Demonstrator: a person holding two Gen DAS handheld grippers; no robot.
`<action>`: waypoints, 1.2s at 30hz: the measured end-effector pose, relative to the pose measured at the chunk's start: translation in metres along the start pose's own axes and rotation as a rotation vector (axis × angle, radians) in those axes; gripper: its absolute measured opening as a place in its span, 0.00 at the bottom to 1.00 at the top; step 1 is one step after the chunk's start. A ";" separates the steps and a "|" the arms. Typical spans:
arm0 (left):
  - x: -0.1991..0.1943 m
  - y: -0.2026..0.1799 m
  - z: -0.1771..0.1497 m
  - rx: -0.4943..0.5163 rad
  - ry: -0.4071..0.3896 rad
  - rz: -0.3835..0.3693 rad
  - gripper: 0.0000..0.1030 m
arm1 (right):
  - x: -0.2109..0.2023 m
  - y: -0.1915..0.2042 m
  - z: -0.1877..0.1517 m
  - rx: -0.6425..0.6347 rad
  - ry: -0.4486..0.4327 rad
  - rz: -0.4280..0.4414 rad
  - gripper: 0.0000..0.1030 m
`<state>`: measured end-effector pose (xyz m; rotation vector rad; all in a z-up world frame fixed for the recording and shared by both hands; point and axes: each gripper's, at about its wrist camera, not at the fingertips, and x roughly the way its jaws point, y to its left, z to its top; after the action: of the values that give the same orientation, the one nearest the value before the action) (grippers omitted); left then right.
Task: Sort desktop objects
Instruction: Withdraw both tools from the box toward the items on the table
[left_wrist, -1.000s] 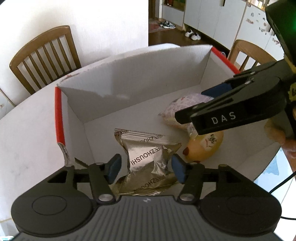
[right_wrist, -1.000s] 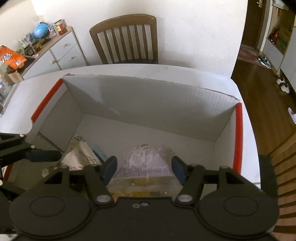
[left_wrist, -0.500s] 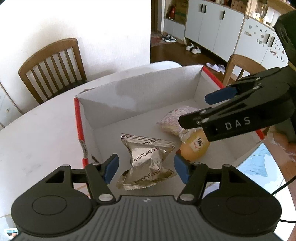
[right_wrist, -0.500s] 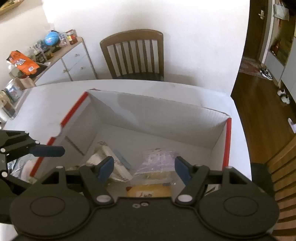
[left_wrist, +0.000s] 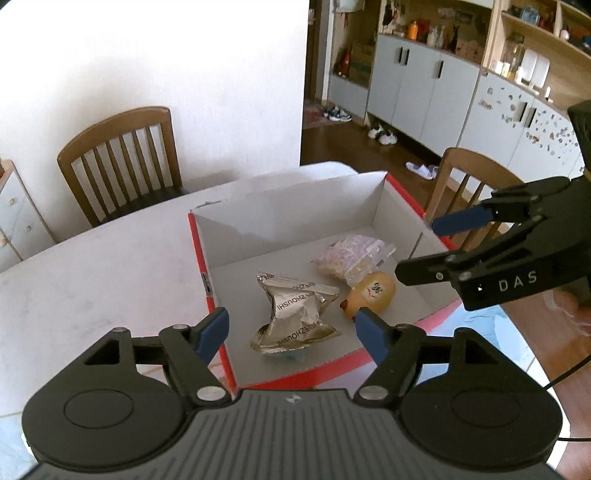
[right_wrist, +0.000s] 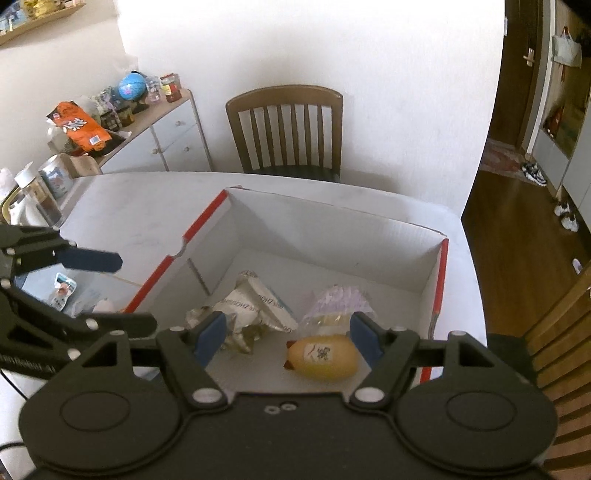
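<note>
A white cardboard box with red rims stands on the white table. Inside lie a crumpled silver foil packet, a clear bag with a pinkish snack and a yellow duck-shaped toy. My left gripper is open and empty, above the box's near edge. My right gripper is open and empty, above the box's other side. The right gripper also shows in the left wrist view, and the left gripper shows in the right wrist view.
Wooden chairs stand at the table's far side, another by the box's right. A small packet lies on the table left of the box. A sideboard with jars and an orange bag stands at the back left.
Both grippers have pulled up and back out of the box, empty. The foil packet and the snack bag stay lying inside with the toy.
</note>
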<state>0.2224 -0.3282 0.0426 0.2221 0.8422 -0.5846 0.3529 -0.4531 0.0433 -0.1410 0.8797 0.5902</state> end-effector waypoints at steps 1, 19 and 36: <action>-0.005 0.000 -0.002 0.003 -0.007 -0.003 0.73 | -0.004 0.003 -0.002 -0.004 -0.006 0.000 0.72; -0.069 0.035 -0.060 -0.021 -0.081 -0.041 0.84 | -0.037 0.089 -0.051 -0.093 -0.076 0.008 0.74; -0.119 0.127 -0.141 -0.048 -0.107 0.009 1.00 | -0.030 0.200 -0.086 -0.159 -0.110 0.049 0.77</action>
<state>0.1428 -0.1186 0.0351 0.1493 0.7502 -0.5624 0.1716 -0.3290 0.0352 -0.2292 0.7312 0.7076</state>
